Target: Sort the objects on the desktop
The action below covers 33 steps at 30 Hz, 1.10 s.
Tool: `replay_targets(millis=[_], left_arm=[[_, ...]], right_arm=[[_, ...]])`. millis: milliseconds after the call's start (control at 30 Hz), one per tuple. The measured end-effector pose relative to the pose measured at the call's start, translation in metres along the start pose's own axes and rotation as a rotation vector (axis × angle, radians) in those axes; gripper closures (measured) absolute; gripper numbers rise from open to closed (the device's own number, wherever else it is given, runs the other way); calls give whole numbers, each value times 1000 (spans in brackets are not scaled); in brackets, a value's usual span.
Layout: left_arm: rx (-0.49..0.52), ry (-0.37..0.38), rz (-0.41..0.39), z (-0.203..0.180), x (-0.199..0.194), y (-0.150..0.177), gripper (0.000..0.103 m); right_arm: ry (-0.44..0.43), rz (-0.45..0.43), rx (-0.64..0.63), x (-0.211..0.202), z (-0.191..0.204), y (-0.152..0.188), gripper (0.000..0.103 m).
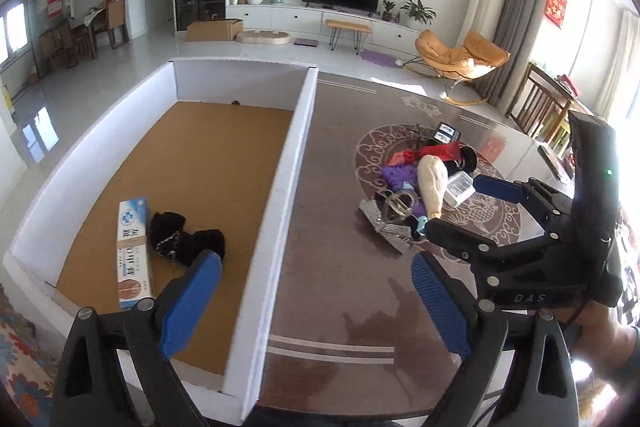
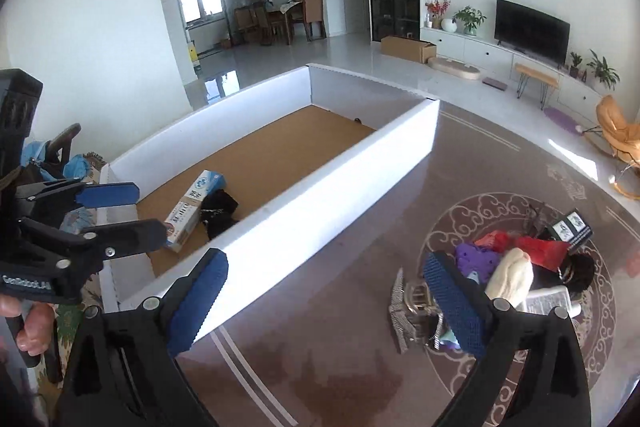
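A white-walled box (image 1: 296, 163) (image 2: 320, 211) with a cork floor stands on the left of the brown patterned table (image 1: 336, 131) (image 2: 360, 267). In it lie a toothpaste carton (image 1: 132, 251) (image 2: 192, 211) and a black cloth (image 1: 180, 239) (image 2: 218, 213). To the right is a pile: a cream cloth (image 1: 432, 183) (image 2: 510, 277), a purple cloth (image 1: 396, 177) (image 2: 476, 257), a red bag (image 1: 440, 151) (image 2: 540, 249), a clear plastic case (image 1: 460, 189) (image 2: 548, 301) and a silver glittery piece (image 1: 384, 223) (image 2: 400, 315). My left gripper (image 1: 316, 303) (image 2: 136, 213) is open and empty over the box's near wall. My right gripper (image 2: 326, 303) (image 1: 460, 211) is open and empty beside the pile.
A small black and white card box (image 1: 447, 133) (image 2: 572, 227) lies at the pile's far side. A dark stain (image 1: 384, 323) (image 2: 340, 379) marks the table's near part. A hand (image 2: 32, 323) holds the left gripper. An orange lounge chair (image 1: 460, 55) stands beyond the table.
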<state>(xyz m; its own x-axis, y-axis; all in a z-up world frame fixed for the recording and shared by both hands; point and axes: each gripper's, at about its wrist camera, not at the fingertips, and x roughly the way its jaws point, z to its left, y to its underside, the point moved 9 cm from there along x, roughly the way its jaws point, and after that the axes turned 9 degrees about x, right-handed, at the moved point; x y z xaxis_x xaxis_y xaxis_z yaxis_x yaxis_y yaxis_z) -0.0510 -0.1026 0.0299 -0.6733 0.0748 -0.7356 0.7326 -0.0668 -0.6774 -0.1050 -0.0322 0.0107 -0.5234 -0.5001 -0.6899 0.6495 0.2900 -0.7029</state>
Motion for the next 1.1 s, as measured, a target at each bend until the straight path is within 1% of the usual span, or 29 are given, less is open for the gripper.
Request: replay_targets(millis=[33, 100, 167, 233, 300, 367, 433, 500, 567, 633, 667, 733, 767, 1100], left_arm=[[26, 22, 9, -19, 9, 3, 1], [63, 46, 61, -51, 35, 16, 1], [77, 42, 128, -71, 65, 34, 2], [75, 35, 184, -85, 92, 49, 2], [73, 27, 213, -91, 116, 56, 2], [79, 18, 215, -99, 130, 55, 2], [88, 15, 218, -105, 144, 52, 2], [120, -20, 213, -107, 154, 43, 0], [141, -13, 199, -111, 164, 34, 0], [154, -5, 186, -113, 173, 24, 0], [157, -3, 177, -113, 177, 19, 0], [160, -4, 142, -113, 184, 11, 0], [157, -5, 123, -112, 185, 9, 0], [153, -5, 120, -110, 183, 9, 0]], right_arm=[[40, 7, 21, -4, -23, 13, 4], [135, 33, 58, -8, -71, 41, 4], [225, 77, 101, -10, -115, 69, 4], [298, 115, 153, -18, -155, 100, 4], [346, 124, 198, -30, -181, 124, 4], [370, 123, 224, -35, -195, 137, 4], [387, 121, 228, -35, -201, 144, 4], [385, 108, 238, -36, -202, 147, 3], [381, 113, 258, -33, -203, 146, 0], [360, 120, 285, -30, -207, 146, 0], [364, 119, 287, -30, -207, 146, 0], [366, 120, 285, -30, -206, 146, 0], [366, 120, 285, -30, -206, 146, 0], [366, 120, 285, -30, -205, 146, 0]])
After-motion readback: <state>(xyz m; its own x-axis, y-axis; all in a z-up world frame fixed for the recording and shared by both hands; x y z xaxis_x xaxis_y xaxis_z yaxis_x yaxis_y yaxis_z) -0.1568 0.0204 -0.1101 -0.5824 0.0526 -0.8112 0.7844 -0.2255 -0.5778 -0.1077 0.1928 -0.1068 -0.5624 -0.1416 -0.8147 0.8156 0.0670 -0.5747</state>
